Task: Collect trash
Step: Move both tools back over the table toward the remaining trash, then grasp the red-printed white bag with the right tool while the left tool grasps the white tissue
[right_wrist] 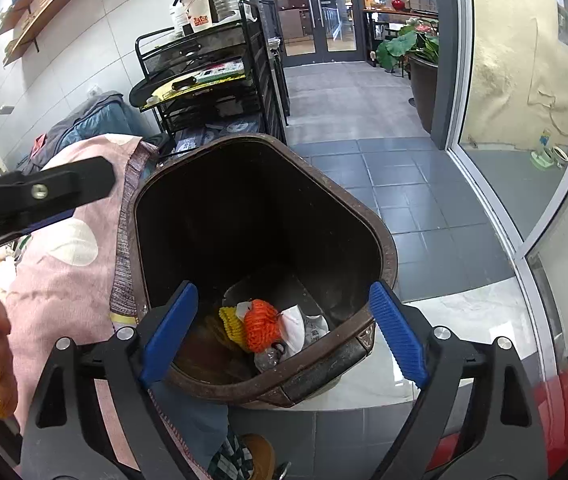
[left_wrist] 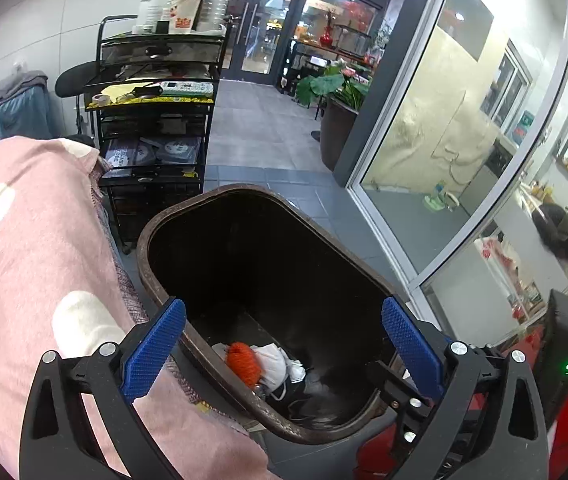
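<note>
Grey tiled floor (right_wrist: pixel 403 184) by a glass wall, brown bin (left_wrist: pixel 152 264) beside a pink blanket (left_wrist: pixel 36 240), orange yarn ball (left_wrist: pixel 242 362) and white paper (left_wrist: pixel 274 362) lay at its bottom, left gripper (left_wrist: pixel 284 344) and right gripper (right_wrist: pixel 284 328) hung over the bin, both wide open and empty.

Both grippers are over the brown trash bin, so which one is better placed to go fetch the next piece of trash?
Probably the left gripper: open and empty, it sits beside the pink blanket, away from the glass wall. The right gripper, also open, hangs squarely over the bin.
</note>
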{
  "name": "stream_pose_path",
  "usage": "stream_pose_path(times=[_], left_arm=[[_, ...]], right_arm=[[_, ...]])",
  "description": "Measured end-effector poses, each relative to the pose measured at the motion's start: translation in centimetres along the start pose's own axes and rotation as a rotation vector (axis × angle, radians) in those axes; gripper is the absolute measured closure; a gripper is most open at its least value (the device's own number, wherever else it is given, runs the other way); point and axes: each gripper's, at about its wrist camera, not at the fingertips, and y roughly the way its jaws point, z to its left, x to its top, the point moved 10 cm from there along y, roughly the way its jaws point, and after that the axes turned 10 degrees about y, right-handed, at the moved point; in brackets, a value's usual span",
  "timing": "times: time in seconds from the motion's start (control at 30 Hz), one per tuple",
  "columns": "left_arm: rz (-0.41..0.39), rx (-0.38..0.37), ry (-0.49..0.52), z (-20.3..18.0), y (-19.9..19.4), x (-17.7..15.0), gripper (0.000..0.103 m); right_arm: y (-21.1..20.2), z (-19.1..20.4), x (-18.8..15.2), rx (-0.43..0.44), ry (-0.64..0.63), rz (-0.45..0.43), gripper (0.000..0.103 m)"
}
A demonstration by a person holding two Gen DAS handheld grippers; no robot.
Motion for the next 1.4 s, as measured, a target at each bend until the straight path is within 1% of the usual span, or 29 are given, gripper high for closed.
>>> stream_pose_path(times=[0.07,0.27,0.43,0.6,0.83,1.13,1.3,1.4], left_arm=[[-0.015,0.0,-0.009,0.2,-0.8,0.1,0.006],[-0.079,0.043,-0.006,1.0,-3.9,0.5,0.006],[-0.136,0.063,-0.008,1.5,-7.0,0.2,0.006],[-0.177,0.119,-0.012,2.9,-10.0,-0.8,0.006],[-0.245,0.206,-0.112,7.4,-14.8,-2.9,0.006],[-0.233,0.351,-0.215,13.3,-18.7,-7.3,0.006],[-0.213,0.451,-0.243,16.3,-21.0,-10.3,0.006],[-0.2,0.498,-0.265,17.8,-22.2,-12.2,0.006]], right_arm=[[0.0,0.1,-0.1,0.005,-0.001,0.002,0.016],[0.0,1.2,-0.2,0.026,-0.01,0.004,0.016],[-0.3,3.4,0.1,0.077,-0.032,0.0,0.016],[-0.8,7.3,0.2,0.159,-0.085,-0.003,0.016],[-2.1,13.7,-0.3,0.265,-0.189,-0.009,0.015],[-2.9,20.4,-2.4,0.369,-0.297,0.033,0.015],[-3.2,23.8,-4.1,0.413,-0.363,0.068,0.015],[-3.2,25.9,-5.1,0.436,-0.4,0.092,0.015]])
